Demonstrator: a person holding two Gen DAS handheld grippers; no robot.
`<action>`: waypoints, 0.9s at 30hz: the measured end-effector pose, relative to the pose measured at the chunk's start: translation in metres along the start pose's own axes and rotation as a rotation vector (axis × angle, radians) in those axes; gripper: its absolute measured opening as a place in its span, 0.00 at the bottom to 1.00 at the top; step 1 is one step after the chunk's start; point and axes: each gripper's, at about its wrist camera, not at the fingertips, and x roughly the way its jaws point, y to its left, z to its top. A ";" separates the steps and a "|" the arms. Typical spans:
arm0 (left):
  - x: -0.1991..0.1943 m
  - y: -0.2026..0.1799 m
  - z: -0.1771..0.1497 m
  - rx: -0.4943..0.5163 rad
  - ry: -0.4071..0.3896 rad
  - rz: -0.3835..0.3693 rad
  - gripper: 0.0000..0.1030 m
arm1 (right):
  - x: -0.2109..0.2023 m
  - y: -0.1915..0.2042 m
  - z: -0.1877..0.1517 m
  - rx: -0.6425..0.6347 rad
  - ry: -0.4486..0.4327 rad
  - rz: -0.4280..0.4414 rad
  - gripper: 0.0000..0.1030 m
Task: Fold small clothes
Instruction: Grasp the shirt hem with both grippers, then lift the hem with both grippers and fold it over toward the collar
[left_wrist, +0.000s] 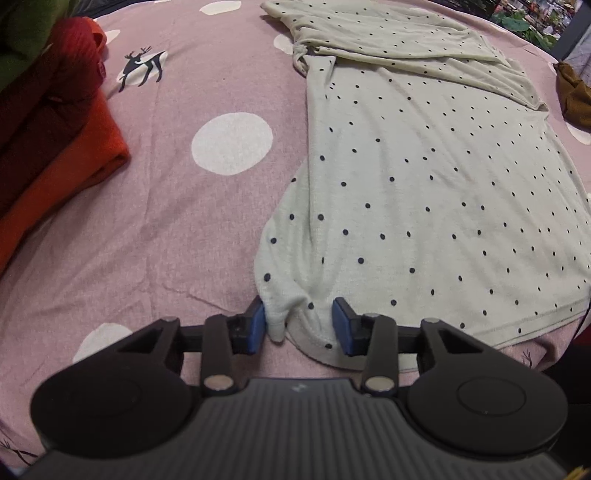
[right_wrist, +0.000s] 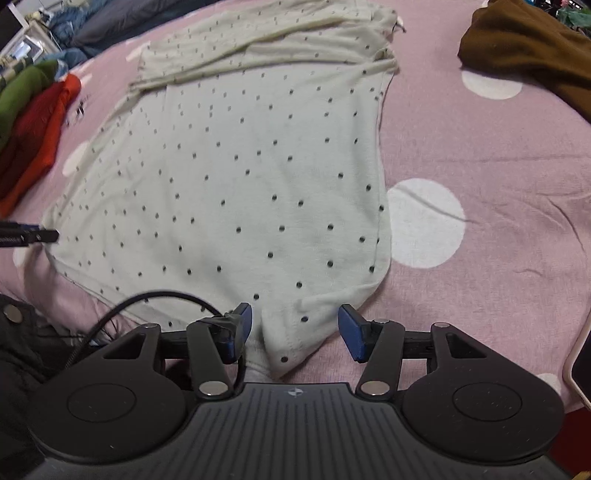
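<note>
A pale cream garment with small dark dots (left_wrist: 424, 192) lies spread on a pink bedsheet (left_wrist: 147, 240), its sleeves folded across the top. My left gripper (left_wrist: 300, 325) is open, its blue pads (left_wrist: 258, 325) on either side of the garment's near left hem corner, which bunches between them. In the right wrist view the same garment (right_wrist: 240, 184) fills the middle. My right gripper (right_wrist: 295, 332) is open, its blue pads (right_wrist: 351, 332) on either side of the near right hem corner. The left gripper's tip (right_wrist: 40, 235) shows at the left edge.
Folded red and orange clothes (left_wrist: 55, 147) with a green one on top sit at the left. A brown garment (right_wrist: 528, 48) lies at the far right. A phone edge (right_wrist: 580, 358) lies at the right. A black cable (right_wrist: 147, 306) crosses the near hem.
</note>
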 end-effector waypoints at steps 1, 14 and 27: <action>0.000 0.001 0.000 0.006 -0.002 -0.005 0.31 | 0.004 0.002 -0.001 0.000 0.014 -0.012 0.85; -0.004 0.034 0.039 0.028 0.006 -0.205 0.06 | 0.007 0.012 0.011 -0.021 0.025 -0.074 0.10; -0.031 0.034 0.124 -0.103 -0.147 -0.252 0.06 | -0.039 0.000 0.088 -0.018 -0.214 0.026 0.09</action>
